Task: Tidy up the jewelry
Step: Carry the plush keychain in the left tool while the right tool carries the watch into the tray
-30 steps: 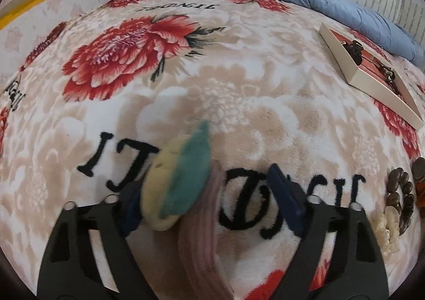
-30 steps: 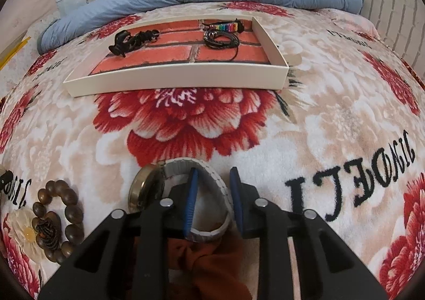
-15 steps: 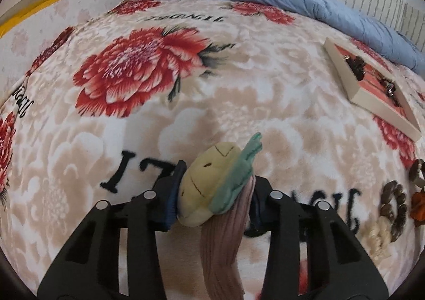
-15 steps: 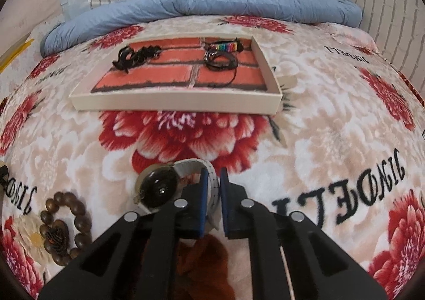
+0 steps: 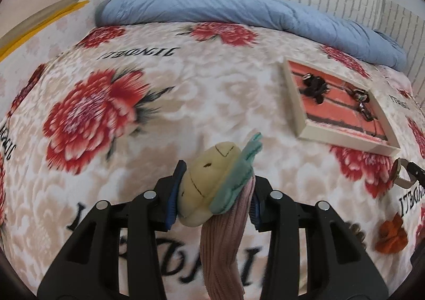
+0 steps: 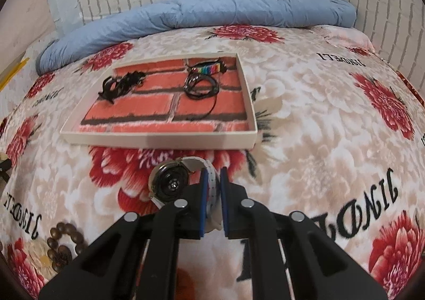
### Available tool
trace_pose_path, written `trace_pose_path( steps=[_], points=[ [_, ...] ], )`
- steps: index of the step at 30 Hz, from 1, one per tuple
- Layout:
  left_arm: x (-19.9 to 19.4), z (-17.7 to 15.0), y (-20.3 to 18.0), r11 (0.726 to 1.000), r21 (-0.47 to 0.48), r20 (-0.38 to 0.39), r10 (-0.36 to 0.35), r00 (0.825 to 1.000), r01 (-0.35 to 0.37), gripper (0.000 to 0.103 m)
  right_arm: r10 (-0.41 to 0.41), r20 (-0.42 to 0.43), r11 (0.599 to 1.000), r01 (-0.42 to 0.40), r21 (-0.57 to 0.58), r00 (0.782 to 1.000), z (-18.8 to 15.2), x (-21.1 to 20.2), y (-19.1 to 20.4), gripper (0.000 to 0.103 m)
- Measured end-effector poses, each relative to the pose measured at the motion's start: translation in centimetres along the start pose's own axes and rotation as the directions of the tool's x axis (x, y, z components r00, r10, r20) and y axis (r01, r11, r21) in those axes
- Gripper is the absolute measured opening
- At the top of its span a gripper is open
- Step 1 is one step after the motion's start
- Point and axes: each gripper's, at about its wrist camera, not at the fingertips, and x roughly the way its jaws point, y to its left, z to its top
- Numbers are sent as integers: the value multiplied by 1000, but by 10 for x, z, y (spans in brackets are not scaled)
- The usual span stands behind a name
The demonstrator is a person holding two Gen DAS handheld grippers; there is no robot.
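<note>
My left gripper (image 5: 213, 195) is shut on a plush hair tie (image 5: 207, 188): a yellow and teal stuffed charm on a pink ribbed band that hangs down, lifted off the blanket. My right gripper (image 6: 213, 195) is shut on the white strap of a wristwatch (image 6: 170, 183), whose round dark back faces the camera, raised above the bed. The shallow white tray (image 6: 159, 138) with a brick-pattern lining lies just beyond it and holds a black bracelet (image 6: 120, 84), a coiled black cord (image 6: 199, 86) and a rainbow band (image 6: 209, 69). The same tray (image 5: 296, 103) sits to the right in the left wrist view.
A floral blanket (image 6: 318, 119) covers the bed. A brown bead bracelet (image 6: 62, 244) and an orange scrunchie (image 5: 391, 233) lie on it near the front. A rolled blue quilt (image 6: 202, 14) runs along the back under a brick-pattern wall.
The left jaws closed on the plush hair tie and lifted it off the blanket. The right jaws closed on the watch strap and raised the watch, drawing nearer the tray.
</note>
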Motion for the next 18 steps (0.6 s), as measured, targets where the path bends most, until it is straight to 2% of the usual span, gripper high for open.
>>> trace_pose_path(
  steps=[12,18],
  points=[
    [29,54,-92,994,82,15,-68,998,67,40,13,30,999,-14,36,999,54,25,-15,10],
    [52,71,-139,987,137,11,-92,996,90,40,14,39,999,-15,41,999,76,46,-17,10]
  ],
)
